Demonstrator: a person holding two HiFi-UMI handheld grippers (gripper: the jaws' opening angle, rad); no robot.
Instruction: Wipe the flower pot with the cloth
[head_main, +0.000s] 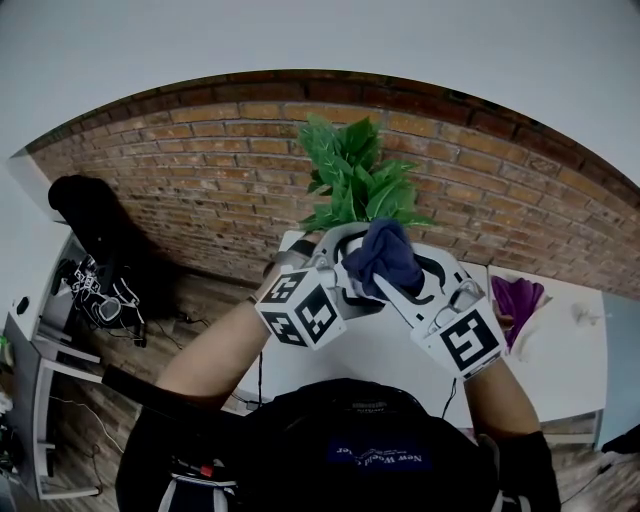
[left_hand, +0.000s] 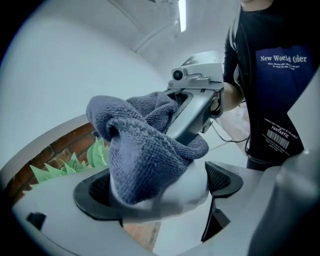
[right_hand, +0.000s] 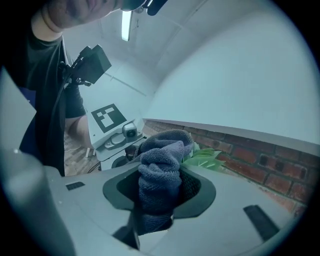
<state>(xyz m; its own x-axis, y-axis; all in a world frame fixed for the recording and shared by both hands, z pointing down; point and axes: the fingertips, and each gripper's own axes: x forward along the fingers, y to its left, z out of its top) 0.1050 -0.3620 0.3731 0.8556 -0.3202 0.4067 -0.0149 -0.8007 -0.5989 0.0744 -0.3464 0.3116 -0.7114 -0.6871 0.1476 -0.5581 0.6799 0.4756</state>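
I hold a dark blue cloth (head_main: 383, 258) up in the air between both grippers. My right gripper (head_main: 388, 282) is shut on it; in the right gripper view the cloth (right_hand: 160, 175) is bunched and pinched between the right gripper's (right_hand: 159, 194) pads. My left gripper (head_main: 350, 268) stands open, its jaws spread around the cloth (left_hand: 145, 145) and the right gripper's tip. Green plant leaves (head_main: 355, 175) rise behind the grippers. The flower pot itself is hidden behind them.
A white table (head_main: 380, 350) lies below the grippers, with a purple thing (head_main: 517, 303) on its right part. A brick wall (head_main: 180, 180) runs behind. Dark equipment and a chair (head_main: 90, 230) stand at the left.
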